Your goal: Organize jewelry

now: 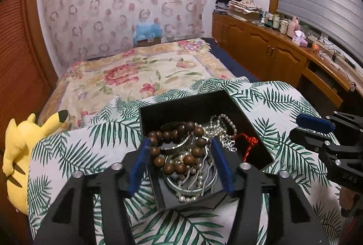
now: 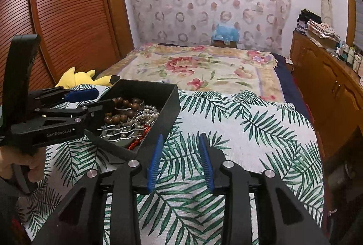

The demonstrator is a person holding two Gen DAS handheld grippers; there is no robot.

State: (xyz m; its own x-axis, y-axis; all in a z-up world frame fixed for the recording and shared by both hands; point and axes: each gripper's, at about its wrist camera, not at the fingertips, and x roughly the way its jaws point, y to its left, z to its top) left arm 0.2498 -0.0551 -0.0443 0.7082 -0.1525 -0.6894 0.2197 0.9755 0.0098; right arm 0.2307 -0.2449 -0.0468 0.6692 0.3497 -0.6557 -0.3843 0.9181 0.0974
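An open black box (image 1: 181,104) sits on a leaf-print cloth (image 1: 279,104). It holds a brown wooden bead bracelet (image 1: 179,129), a pearl necklace (image 1: 224,120), silver wavy pins (image 1: 205,163) and a red cord (image 1: 249,142). My left gripper (image 1: 180,142) hangs open over the box, its blue pads on either side of the bead bracelet and apart from it. In the right wrist view the same box (image 2: 168,113) lies at the left, with the left gripper (image 2: 97,99) above it. My right gripper (image 2: 181,138) is open over bare cloth just right of the box, nothing between its pads.
A yellow plush toy (image 1: 18,154) lies off the cloth's left edge. Behind the cloth stretches a bed with a floral cover (image 1: 136,72). A wooden cabinet (image 1: 272,54) with bottles and folded cloths on top runs along the right. A hand (image 2: 20,165) holds the left gripper's handle.
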